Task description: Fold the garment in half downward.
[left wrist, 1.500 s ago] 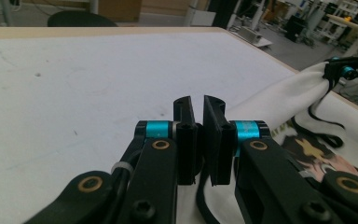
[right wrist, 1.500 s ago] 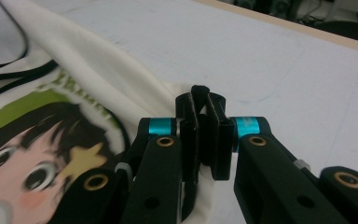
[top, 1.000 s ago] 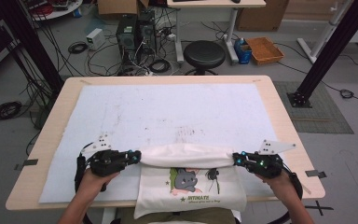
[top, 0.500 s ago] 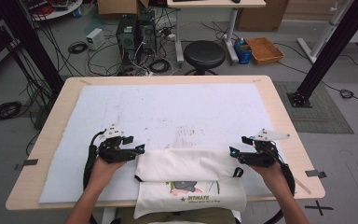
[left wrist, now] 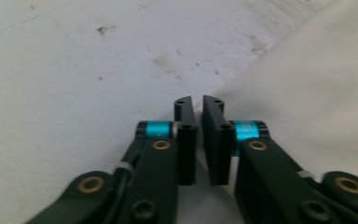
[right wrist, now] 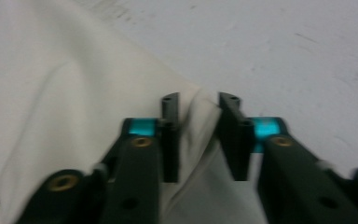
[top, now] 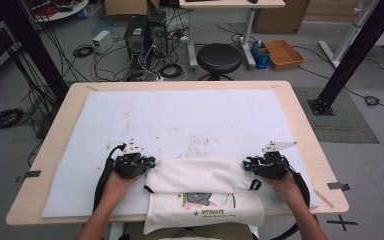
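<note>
Jaws of the left gripper [left wrist: 198, 105] stand nearly together with a thin slit between them; the left gripper view shows no cloth in that slit, the fabric edge lying just beside the right-hand jaw. Whether any hem is pinched below cannot be told. Jaws of the right gripper [right wrist: 198, 105] stand apart, with a bunched fold of cloth lying between them; neither jaw visibly presses on it.

Item under work: a white cotton T-shirt with a printed cartoon and green lettering [top: 202, 187]. It lies at the near edge of the table, its upper part folded over into a flat band, its lower part with the print hanging slightly over the table's front edge. In the high view the left gripper [top: 150, 161] sits at the band's left end and the right gripper [top: 246, 164] at its right end.

Surface: a white stained mat [top: 180, 120] covering the pale wooden table [top: 70, 100]. Both forearms enter from below.
</note>
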Action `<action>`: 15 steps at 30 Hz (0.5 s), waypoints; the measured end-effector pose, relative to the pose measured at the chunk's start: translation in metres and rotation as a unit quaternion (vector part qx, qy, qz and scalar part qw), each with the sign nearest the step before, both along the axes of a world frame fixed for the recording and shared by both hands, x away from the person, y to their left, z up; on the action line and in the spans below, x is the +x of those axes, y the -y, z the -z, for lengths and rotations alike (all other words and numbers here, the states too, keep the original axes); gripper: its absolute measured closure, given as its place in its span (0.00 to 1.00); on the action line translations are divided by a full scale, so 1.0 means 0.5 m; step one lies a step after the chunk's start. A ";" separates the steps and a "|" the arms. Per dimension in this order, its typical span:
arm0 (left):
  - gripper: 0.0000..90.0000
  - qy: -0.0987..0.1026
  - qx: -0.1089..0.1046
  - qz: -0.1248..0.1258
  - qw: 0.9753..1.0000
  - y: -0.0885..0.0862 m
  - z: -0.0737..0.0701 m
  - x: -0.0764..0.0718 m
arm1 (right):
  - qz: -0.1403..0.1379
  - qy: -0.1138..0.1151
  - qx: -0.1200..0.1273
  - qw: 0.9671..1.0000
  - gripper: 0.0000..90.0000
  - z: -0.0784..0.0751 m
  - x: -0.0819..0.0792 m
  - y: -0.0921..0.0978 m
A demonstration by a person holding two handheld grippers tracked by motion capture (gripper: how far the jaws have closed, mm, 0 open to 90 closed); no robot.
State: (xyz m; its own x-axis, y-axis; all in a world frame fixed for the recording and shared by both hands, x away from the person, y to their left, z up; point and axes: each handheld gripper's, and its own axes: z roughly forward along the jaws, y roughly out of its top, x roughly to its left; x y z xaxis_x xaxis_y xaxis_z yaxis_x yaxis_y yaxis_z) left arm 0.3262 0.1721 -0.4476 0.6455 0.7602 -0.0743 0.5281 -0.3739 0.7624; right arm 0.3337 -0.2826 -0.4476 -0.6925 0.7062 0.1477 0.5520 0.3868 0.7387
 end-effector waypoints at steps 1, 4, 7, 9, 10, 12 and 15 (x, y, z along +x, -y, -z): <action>0.95 -0.002 -0.002 -0.002 1.000 0.000 0.000 0.000 | -0.003 0.002 -0.005 1.000 0.87 -0.002 -0.003 -0.003; 0.96 -0.011 -0.022 -0.008 1.000 -0.007 0.001 0.002 | -0.005 0.011 -0.011 1.000 0.92 -0.005 -0.003 -0.004; 0.96 -0.012 -0.053 -0.010 0.998 -0.014 -0.006 0.009 | 0.003 0.023 -0.016 1.000 0.93 -0.007 -0.001 -0.002; 0.96 -0.004 -0.064 -0.008 0.998 -0.023 -0.018 0.019 | 0.009 0.036 -0.025 0.999 0.93 -0.013 0.007 -0.002; 0.96 0.003 -0.068 -0.008 0.998 -0.027 -0.024 0.025 | 0.011 0.045 -0.029 0.999 0.94 -0.018 0.011 -0.002; 0.96 0.013 -0.086 -0.017 0.996 -0.034 -0.034 0.042 | 0.021 0.063 -0.026 0.997 0.94 -0.028 0.023 -0.001; 0.96 0.028 -0.102 -0.029 0.994 -0.033 -0.044 0.074 | 0.046 0.073 -0.016 0.996 0.94 -0.041 0.065 0.002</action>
